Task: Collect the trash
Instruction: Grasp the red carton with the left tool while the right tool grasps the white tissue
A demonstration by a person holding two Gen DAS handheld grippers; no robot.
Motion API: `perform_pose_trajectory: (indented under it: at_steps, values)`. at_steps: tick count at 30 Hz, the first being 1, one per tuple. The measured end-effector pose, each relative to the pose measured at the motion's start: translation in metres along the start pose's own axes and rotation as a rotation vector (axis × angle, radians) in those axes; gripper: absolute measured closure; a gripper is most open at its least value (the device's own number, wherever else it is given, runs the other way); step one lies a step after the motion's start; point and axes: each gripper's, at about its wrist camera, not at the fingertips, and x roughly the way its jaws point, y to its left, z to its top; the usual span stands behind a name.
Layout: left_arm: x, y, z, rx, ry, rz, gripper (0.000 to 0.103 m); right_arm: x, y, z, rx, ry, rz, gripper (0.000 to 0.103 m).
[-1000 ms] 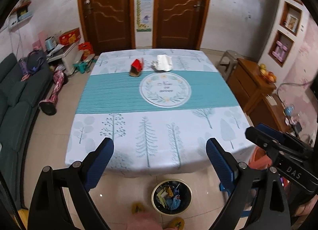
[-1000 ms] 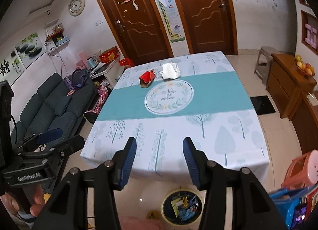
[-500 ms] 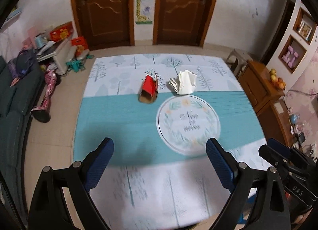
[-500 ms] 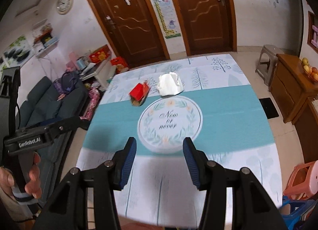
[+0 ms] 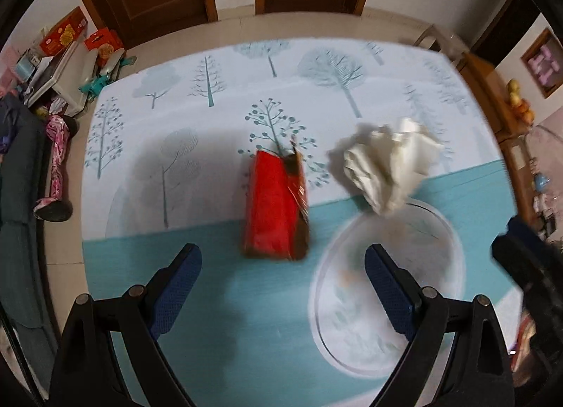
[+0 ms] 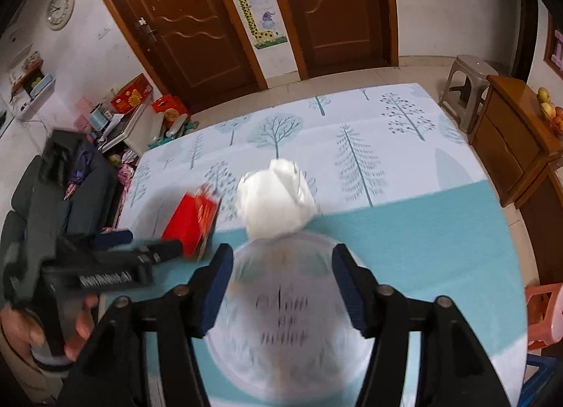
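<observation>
A torn red carton [image 5: 276, 206] lies on the tree-print tablecloth [image 5: 211, 97], just beyond my left gripper [image 5: 283, 276], which is open with nothing between its blue pads. To its right sits a crumpled white paper wad [image 5: 387, 166]. In the right wrist view the same paper wad [image 6: 276, 201] lies straight ahead of my right gripper [image 6: 281, 283], whose jaws are opening and hold nothing. The red carton [image 6: 191, 222] shows to its left, partly behind the left gripper body [image 6: 105, 273], which a hand holds.
A round white print [image 6: 281, 305] marks the teal band of the cloth under the right gripper. A dark sofa [image 6: 52, 202] and floor clutter stand left of the table. A wooden cabinet [image 6: 510, 146], a grey stool [image 6: 464, 90] and a pink stool [image 6: 542, 312] stand right.
Both grippers have swept forward and down over the table, from its near edge to the carton and paper wad. The floor bin has left view. The right jaws stand wider.
</observation>
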Motion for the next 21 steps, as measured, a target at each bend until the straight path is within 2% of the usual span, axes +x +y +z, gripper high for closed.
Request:
perform_pose_trajectory:
  at_steps: [4,11,14,15,19,20,21]
  values:
    - [0.029,-0.001,0.015,0.006,0.025,0.025,0.01,0.039,-0.007,0.019,0.01,0.02,-0.011,0.043]
    - [0.063,0.0,0.033,-0.014,0.054,0.009,0.012,0.096,-0.016,0.037,0.029,0.072,-0.007,0.043]
    - [0.073,0.003,0.035,-0.029,0.077,-0.015,0.031,0.112,-0.015,0.04,0.021,0.091,0.015,0.043]
    - [0.077,0.005,0.035,-0.037,0.095,-0.033,0.041,0.116,-0.015,0.041,0.024,0.096,0.028,0.043]
    - [0.078,0.007,0.033,-0.028,0.079,-0.045,0.051,0.13,-0.015,0.041,0.057,0.134,0.098,0.044]
    - [0.077,0.007,0.033,-0.03,0.076,-0.049,0.052,0.132,-0.016,0.04,0.07,0.142,0.119,0.048]
    - [0.077,0.008,0.032,-0.034,0.069,-0.055,0.053,0.134,-0.015,0.039,0.079,0.149,0.14,0.061]
